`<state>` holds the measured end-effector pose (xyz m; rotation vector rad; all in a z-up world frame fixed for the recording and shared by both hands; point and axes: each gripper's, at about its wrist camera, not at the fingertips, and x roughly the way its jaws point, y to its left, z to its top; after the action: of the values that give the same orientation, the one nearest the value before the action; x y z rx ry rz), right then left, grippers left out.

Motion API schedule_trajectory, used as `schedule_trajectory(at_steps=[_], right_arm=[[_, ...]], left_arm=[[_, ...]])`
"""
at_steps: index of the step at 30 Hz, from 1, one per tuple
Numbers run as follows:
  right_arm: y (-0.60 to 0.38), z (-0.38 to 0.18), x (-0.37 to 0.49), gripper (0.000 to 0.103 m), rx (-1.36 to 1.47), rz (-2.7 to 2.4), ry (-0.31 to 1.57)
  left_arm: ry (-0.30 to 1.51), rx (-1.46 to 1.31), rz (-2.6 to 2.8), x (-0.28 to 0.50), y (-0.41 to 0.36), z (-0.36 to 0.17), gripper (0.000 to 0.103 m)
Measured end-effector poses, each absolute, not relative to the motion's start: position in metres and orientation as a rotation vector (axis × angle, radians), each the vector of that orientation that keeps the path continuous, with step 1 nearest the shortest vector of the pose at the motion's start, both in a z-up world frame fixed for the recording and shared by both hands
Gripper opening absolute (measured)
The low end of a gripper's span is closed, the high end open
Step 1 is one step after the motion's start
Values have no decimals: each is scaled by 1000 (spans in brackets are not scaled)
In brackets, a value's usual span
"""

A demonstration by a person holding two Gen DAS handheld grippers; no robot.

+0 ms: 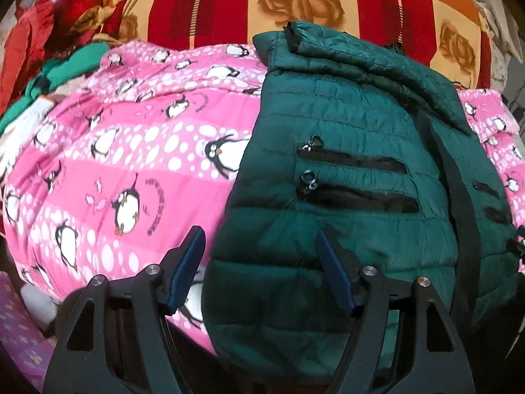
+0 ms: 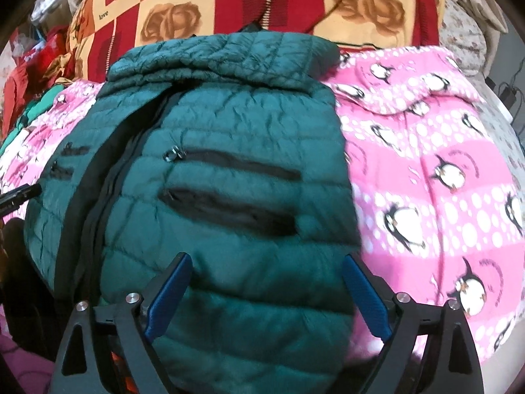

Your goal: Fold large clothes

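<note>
1. The dark green quilted puffer jacket (image 1: 344,164) is lying front-up on the pink penguin-print blanket (image 1: 131,151), with its sleeves already folded across the upper part and its hem toward both cameras.
2. The left gripper (image 1: 261,269) is hovering with its jaws spread wide and empty over the jacket's near left corner; one blue pad (image 1: 188,269) is sitting over the blanket, the other over the fabric.
3. The right gripper (image 2: 267,295) is likewise released, straddling the hem on the right half near the two pocket zippers (image 2: 229,177).
4. The step in hand is probably pinching the hem at both corners; lowering each tong until the padding sits between the pads should keep the slippery shell from sliding out.
5. Lifting both corners evenly toward the collar should keep the fold square.
</note>
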<state>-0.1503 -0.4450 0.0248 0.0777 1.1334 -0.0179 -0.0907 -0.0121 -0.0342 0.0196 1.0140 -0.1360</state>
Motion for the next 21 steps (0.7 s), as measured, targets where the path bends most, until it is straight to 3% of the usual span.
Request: schedule_trajectory(at_steps=[13,15,21], right_arm=[[-468,7,-178,91,152,40,1224],[-472,2,-180,91,184,61,1238],[-474,-7,-183,91,242,139,1265]], left_arm=[[1109,-78,-204,-102,8,-47,71],[1134,-87,-221,-103,9,-51,81],[1194,-112,-257,-104,15,-62,82]])
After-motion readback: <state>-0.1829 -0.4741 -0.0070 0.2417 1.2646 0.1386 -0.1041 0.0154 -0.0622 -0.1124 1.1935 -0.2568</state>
